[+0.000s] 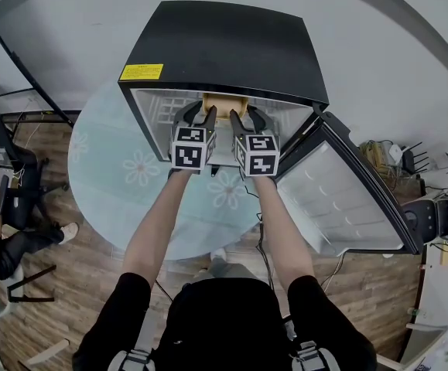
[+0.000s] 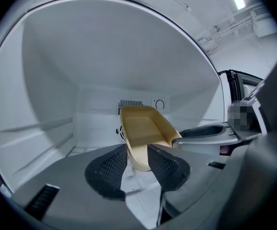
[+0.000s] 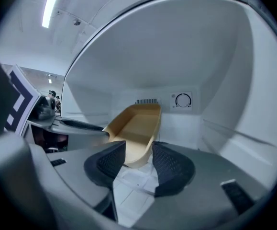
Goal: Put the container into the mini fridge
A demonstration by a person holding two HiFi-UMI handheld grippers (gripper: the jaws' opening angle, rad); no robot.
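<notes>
Head view looks down on a boxy black mini fridge that stands on a round glass table, its one door swung wide to the right. Inside the smooth white plastic cavity sits one container. It is a tan, matte, oblong tub with rounded corners and sloping walls, and it rests on the fridge floor with its bare inner bottom showing.

Two grippers reach in side by side, each with one marker cube. The left gripper has its two jaws spread. Its dark, mesh-textured pads flank the tub's near end without pressing on it. The right gripper is also spread, and the tub's other near corner lies just beyond its gap, not pinched. On the back wall are one round dial and one small slotted grille.
</notes>
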